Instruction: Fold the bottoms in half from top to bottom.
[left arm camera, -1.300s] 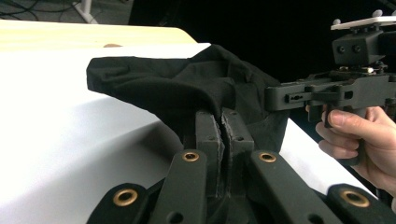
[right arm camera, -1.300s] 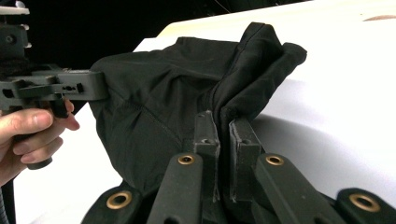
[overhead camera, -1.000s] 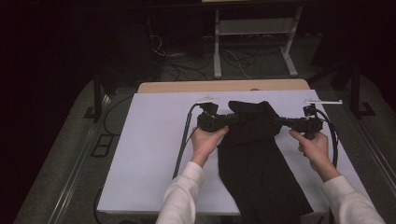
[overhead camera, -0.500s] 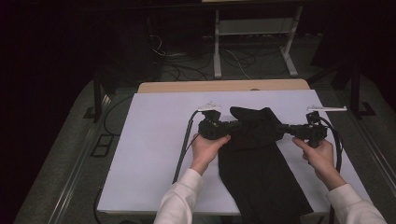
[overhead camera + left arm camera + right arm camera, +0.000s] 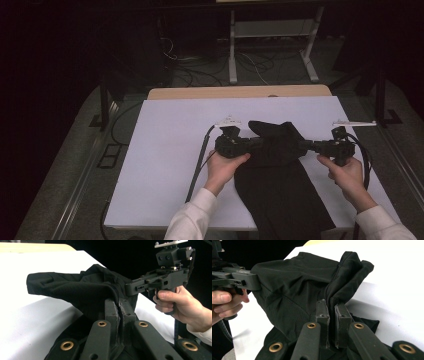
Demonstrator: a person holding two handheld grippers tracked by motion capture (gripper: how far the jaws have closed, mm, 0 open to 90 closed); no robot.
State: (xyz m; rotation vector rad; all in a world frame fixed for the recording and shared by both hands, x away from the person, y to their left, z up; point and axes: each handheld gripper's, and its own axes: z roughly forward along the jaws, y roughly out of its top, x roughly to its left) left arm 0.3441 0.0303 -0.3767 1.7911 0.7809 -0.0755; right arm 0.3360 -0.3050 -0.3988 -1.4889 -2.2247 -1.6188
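A black cloth (image 5: 282, 195) lies on the white table cover (image 5: 170, 150), its near end reaching the front edge. Its far end is lifted and folded over between the two grippers. My left gripper (image 5: 257, 145) points right and is shut on the cloth's left edge; its pads (image 5: 111, 308) pinch the fabric (image 5: 75, 290). My right gripper (image 5: 301, 146) points left and is shut on the right edge, with black fabric (image 5: 294, 282) bunched between its pads (image 5: 340, 315). Each gripper view shows the other gripper across the fold: the right gripper (image 5: 128, 289) and the left gripper (image 5: 258, 281).
A strip of wooden tabletop (image 5: 240, 92) shows beyond the white cover. Behind the table stand a white metal frame (image 5: 272, 35) and loose cables (image 5: 200, 65) on the dark floor. A black cable (image 5: 197, 165) trails from the left gripper across the cover.
Both grippers have come toward the near edge of the table, drawing the cloth's far end with them over the part that lies flat.
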